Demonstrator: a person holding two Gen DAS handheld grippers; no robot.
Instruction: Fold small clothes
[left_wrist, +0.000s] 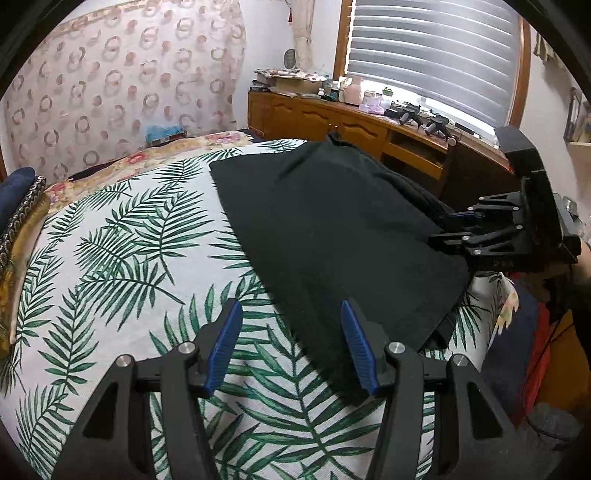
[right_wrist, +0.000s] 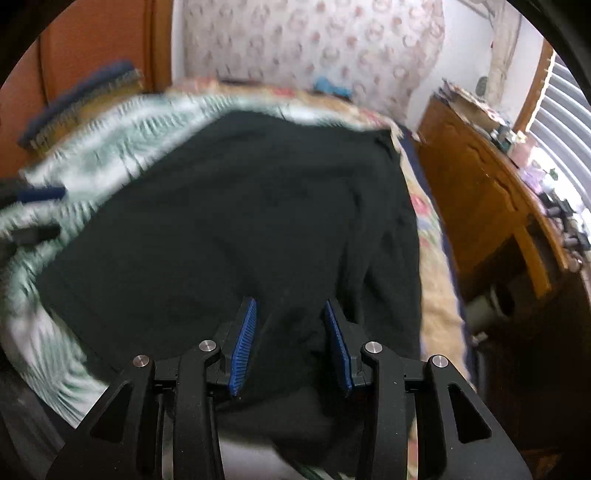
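A black garment (left_wrist: 332, 229) lies folded flat on the palm-leaf bedspread (left_wrist: 122, 251). My left gripper (left_wrist: 291, 314) is open and empty, its fingers straddling the garment's near left edge just above the bedspread. My right gripper (left_wrist: 448, 225) reaches in from the right at the garment's right edge, over a bunched fold. In the right wrist view the garment (right_wrist: 229, 221) fills the middle, and the right gripper (right_wrist: 290, 310) is open with loose black cloth lying between its blue pads (right_wrist: 245, 339). That view is motion-blurred.
A wooden dresser (left_wrist: 354, 125) with clutter stands beyond the bed under a window with blinds (left_wrist: 436, 51). Dark blue and patterned cushions (left_wrist: 22, 199) sit at the bed's left. Red and dark fabric (left_wrist: 535, 339) lies at the right, off the bed.
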